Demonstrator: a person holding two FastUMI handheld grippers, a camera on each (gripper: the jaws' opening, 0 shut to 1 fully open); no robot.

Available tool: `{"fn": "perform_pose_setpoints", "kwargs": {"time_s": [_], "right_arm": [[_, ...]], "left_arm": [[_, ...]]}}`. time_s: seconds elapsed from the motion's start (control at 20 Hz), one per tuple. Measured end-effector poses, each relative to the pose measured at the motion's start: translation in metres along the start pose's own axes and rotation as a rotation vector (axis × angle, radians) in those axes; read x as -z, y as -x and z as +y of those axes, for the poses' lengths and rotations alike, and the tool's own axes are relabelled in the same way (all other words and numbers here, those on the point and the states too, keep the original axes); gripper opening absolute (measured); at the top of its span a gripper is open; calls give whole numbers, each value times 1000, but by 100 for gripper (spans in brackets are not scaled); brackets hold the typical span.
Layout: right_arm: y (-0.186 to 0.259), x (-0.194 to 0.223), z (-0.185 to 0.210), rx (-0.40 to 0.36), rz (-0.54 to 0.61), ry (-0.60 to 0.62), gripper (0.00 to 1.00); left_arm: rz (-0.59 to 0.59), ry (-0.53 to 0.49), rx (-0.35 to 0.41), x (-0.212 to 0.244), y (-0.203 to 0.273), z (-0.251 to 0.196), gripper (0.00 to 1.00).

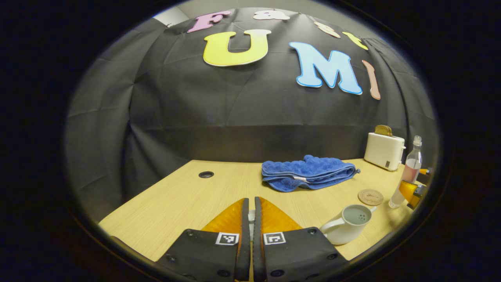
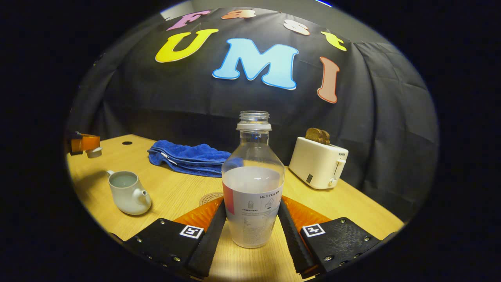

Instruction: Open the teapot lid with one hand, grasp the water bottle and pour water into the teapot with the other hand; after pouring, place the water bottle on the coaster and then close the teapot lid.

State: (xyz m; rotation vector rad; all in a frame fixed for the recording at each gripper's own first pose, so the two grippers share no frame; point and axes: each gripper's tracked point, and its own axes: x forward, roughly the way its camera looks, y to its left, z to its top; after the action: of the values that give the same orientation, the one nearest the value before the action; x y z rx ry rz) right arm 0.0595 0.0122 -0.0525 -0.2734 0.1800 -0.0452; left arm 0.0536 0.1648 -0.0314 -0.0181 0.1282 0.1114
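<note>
The lid (image 1: 251, 217) is pinched in the left hand-held gripper (image 1: 251, 211), the bottle (image 2: 253, 184) clamped upright by the right hand-held gripper (image 2: 252, 219), with towel (image 2: 188, 157) and toaster (image 2: 319, 162) parked behind on the bench (image 2: 176, 192).

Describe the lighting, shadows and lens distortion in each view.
Left gripper view: warm, dim light; fisheye bows the light wooden table edge; folded blue towel sharp. Right gripper view: highlight glints on the clear plastic water bottle; the white ceramic teapot casts a soft shadow leftward; edges darken.
</note>
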Motion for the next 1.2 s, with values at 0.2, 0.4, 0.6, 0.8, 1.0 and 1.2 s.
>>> {"fn": "perform_pose_setpoints", "kwargs": {"time_s": [0.2, 0.4, 0.6, 0.8, 1.0, 1.2], "right_arm": [[-3, -28, -3, 61, -78, 230, 77], [-5, -49, -2, 124, -151, 488, 76], [-5, -56, 10, 142, -201, 676, 76], [-5, -59, 24, 156, -247, 859, 76], [-5, -65, 33, 159, -293, 1012, 76], [-2, -69, 42, 150, -337, 1119, 76]], "left_arm": [[6, 3, 6, 2, 0, 0, 10], [2, 5, 12, 0, 2, -2, 10], [11, 5, 20, 1, 4, -3, 10], [14, 5, 28, 1, 4, -6, 9], [14, 2, 34, 1, 5, -7, 9], [18, -2, 42, 2, 5, -10, 10]]}}
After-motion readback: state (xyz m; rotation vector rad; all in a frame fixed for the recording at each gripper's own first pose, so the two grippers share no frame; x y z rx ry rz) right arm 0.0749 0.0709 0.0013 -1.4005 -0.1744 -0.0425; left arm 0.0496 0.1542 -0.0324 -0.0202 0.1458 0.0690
